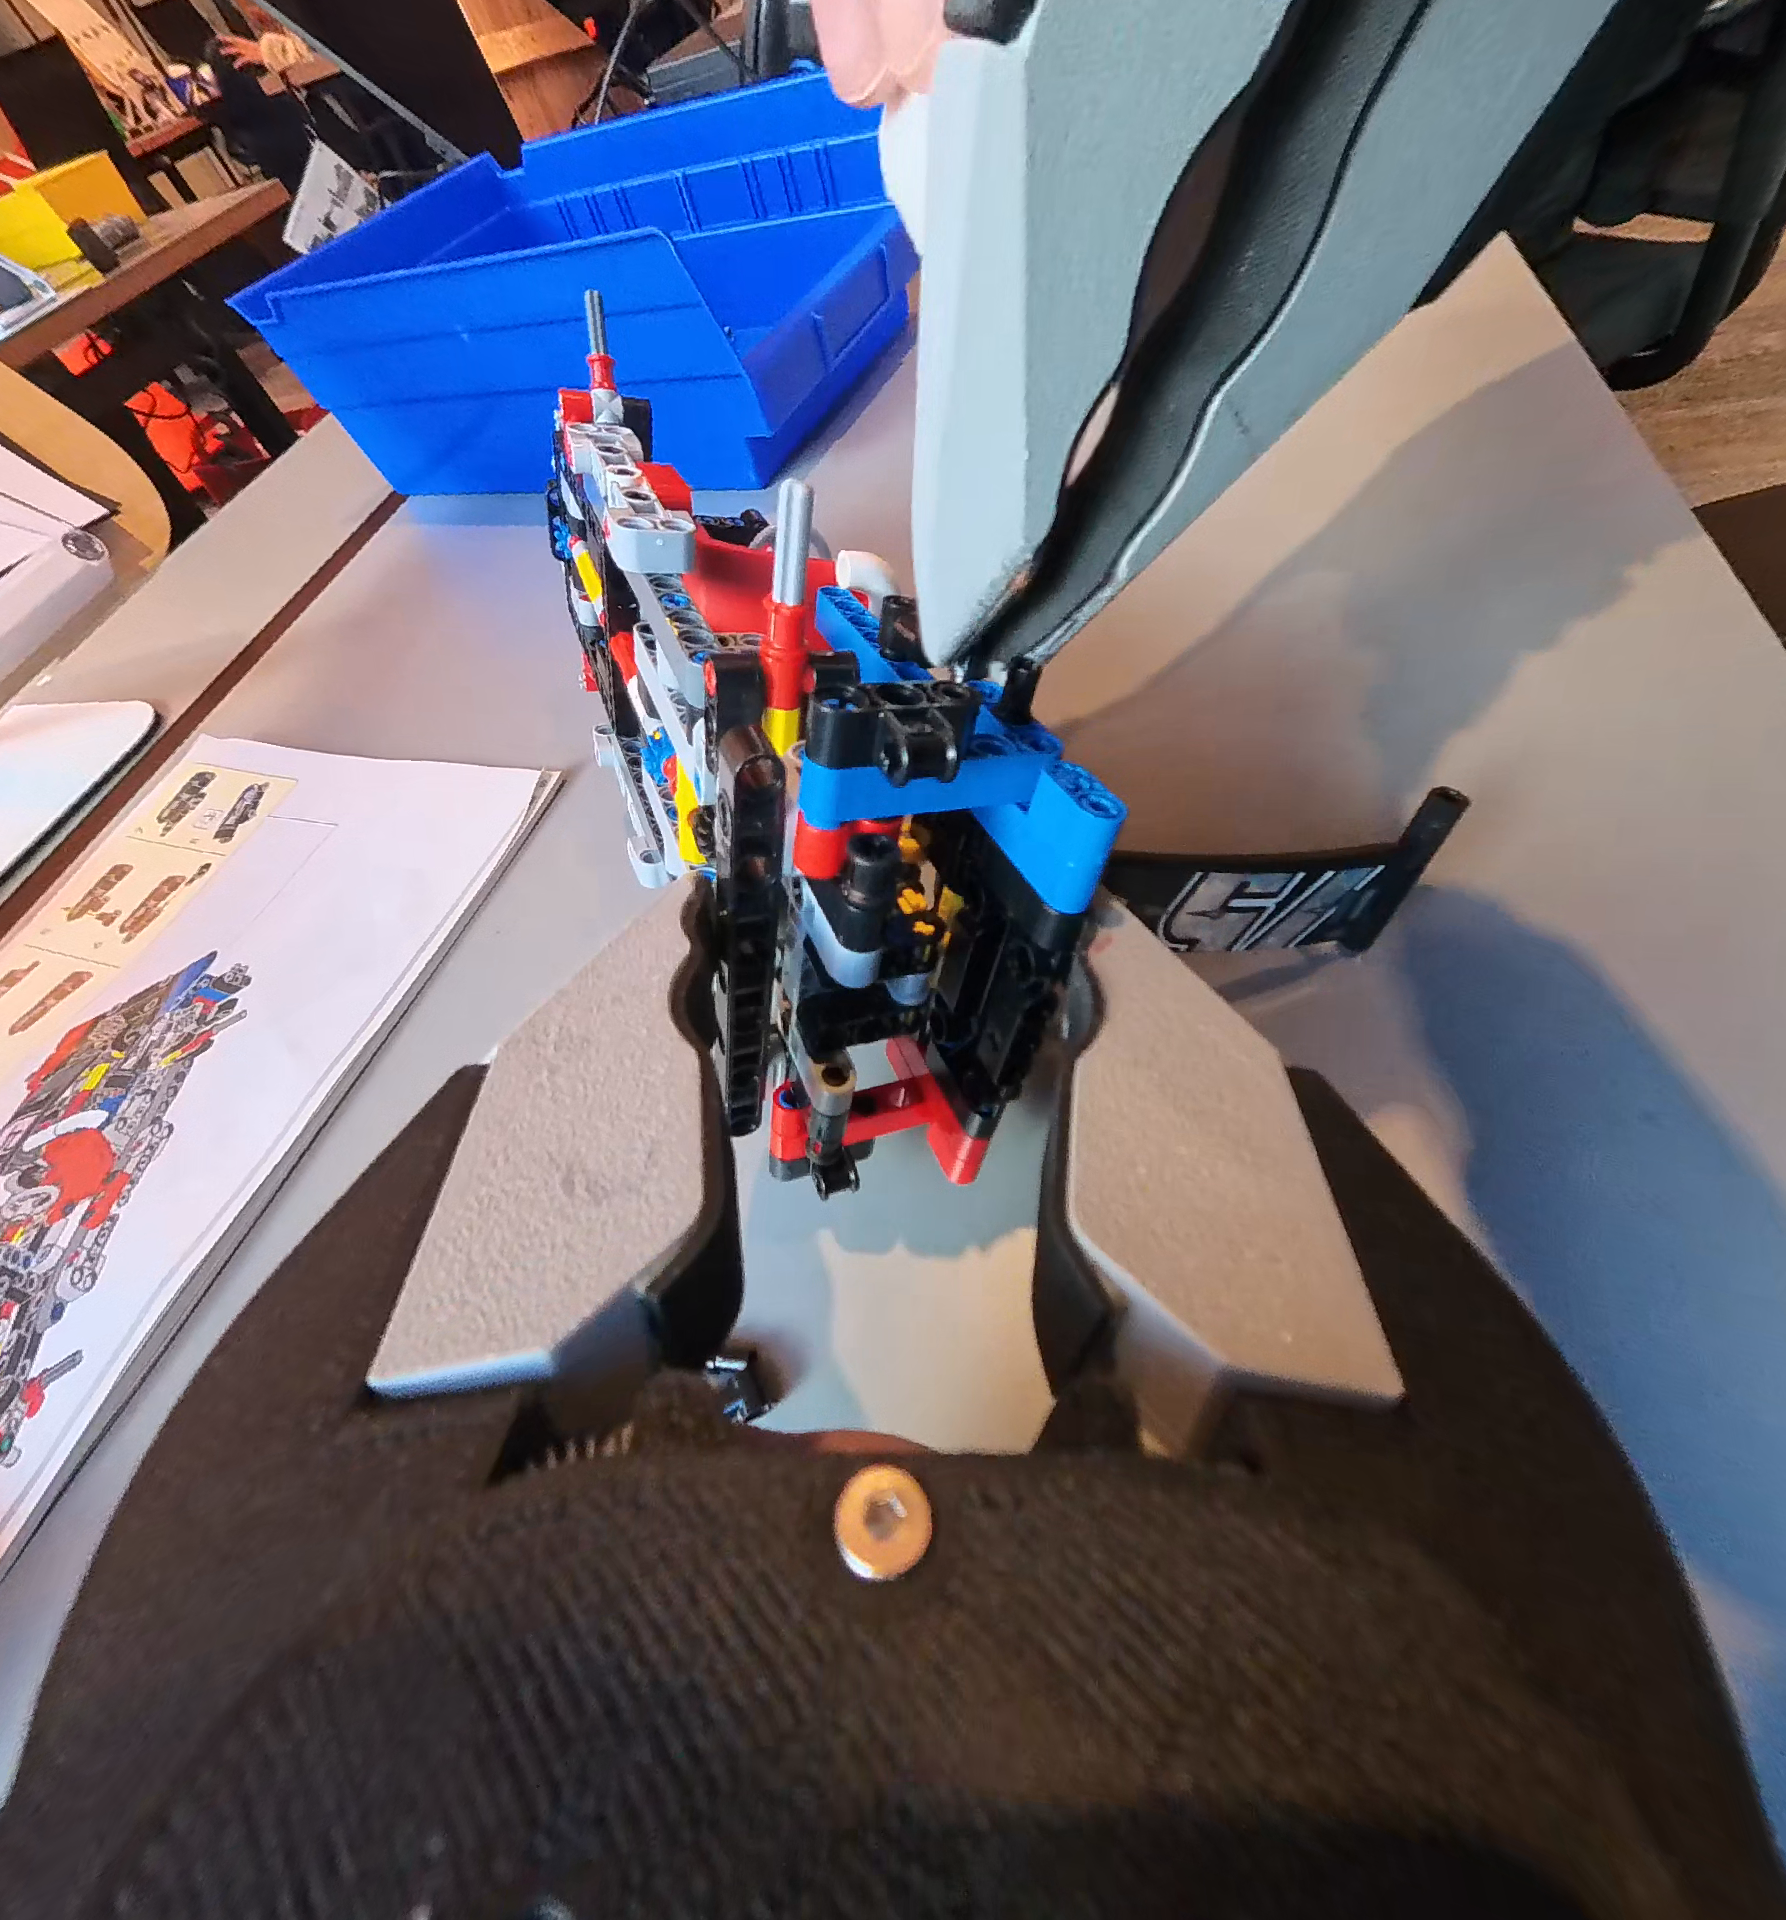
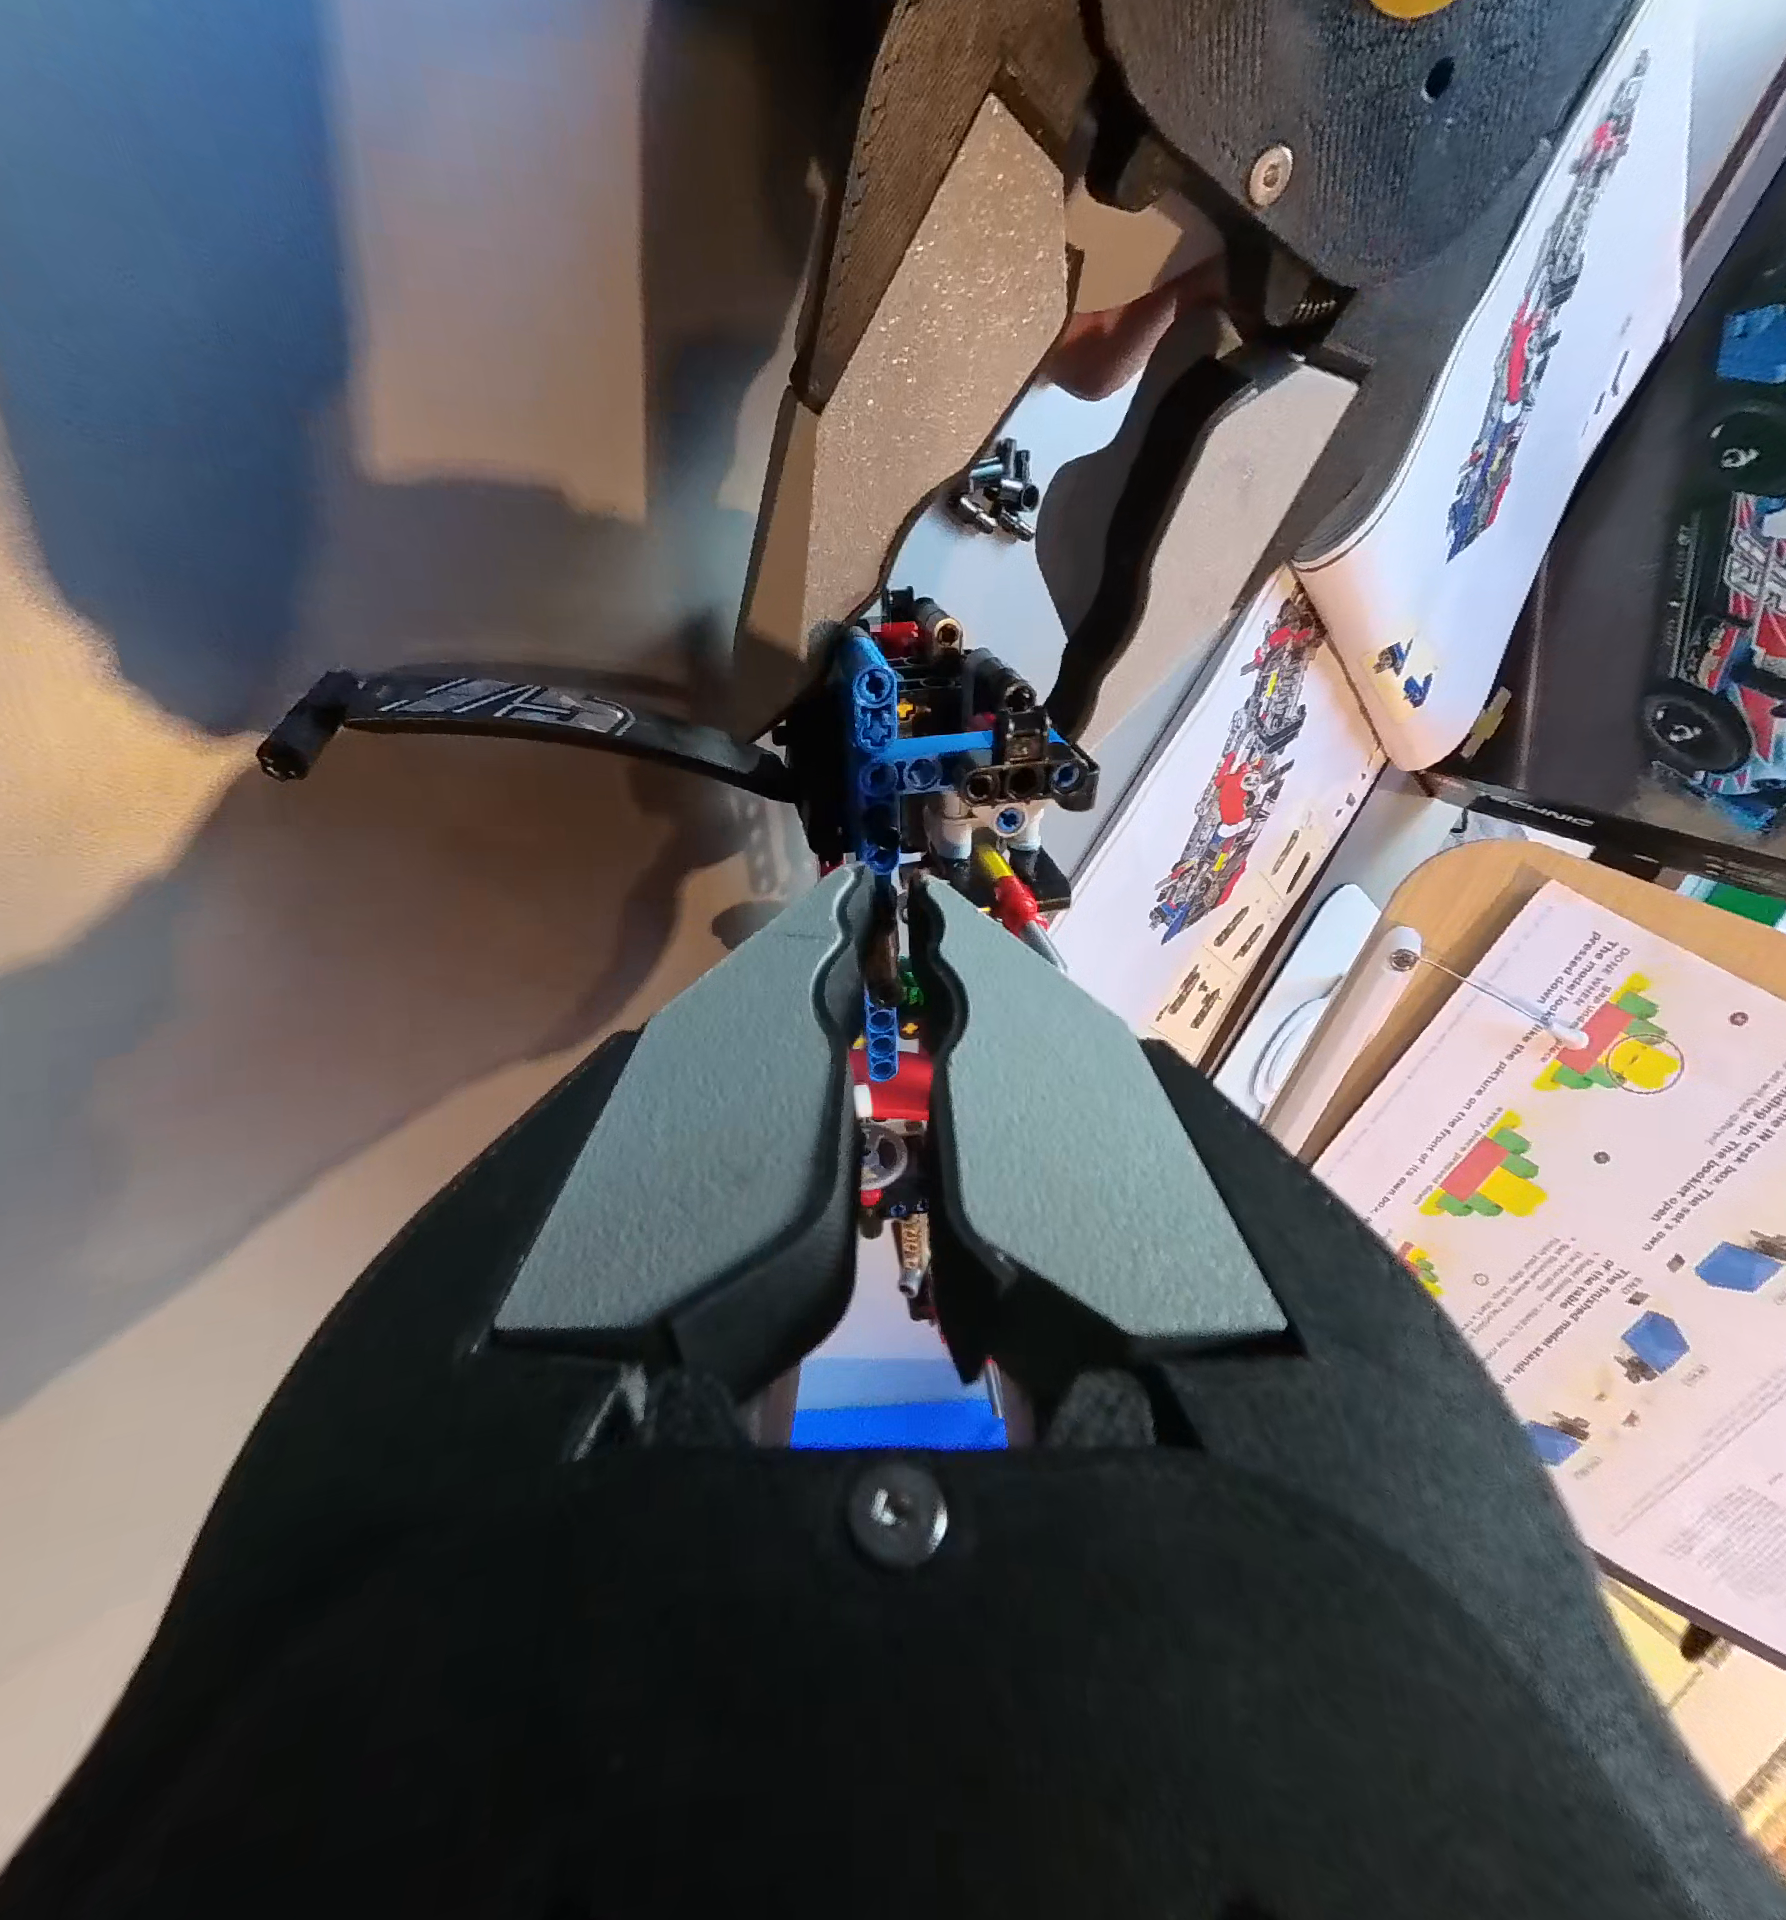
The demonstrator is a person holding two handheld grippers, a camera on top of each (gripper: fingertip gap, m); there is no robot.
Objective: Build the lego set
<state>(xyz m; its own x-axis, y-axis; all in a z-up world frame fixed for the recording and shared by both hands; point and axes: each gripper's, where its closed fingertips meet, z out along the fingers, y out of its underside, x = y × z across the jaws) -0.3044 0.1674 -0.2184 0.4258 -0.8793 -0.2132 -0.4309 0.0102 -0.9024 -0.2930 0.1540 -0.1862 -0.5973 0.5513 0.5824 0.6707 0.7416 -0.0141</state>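
The partly built lego model [image 1: 847,790], made of black, blue, red and grey beams, stands on its side on the grey table [image 1: 1491,623]. My left gripper [image 1: 889,987] is shut on the model's near end, one finger on each side. My right gripper [image 1: 977,649] comes down from above. Its tips are shut on a small black piece [image 2: 881,951] at the model's blue beam [image 2: 873,769]. In the right wrist view the left gripper's fingers [image 2: 930,416] show beyond the model [image 2: 972,748]. A black curved panel [image 2: 515,717] sticks out beside the model. I cannot tell whether it is attached.
A blue bin [image 1: 577,312] stands behind the model. The instruction booklet [image 1: 276,935] lies open to the left. A few loose black pins [image 2: 998,494] lie on the table. The set's box [image 2: 1751,520] and a printed sheet [image 2: 1647,1195] on a wooden board sit beyond the booklet. Spacing between my two grippers at the tips: around 4 centimetres.
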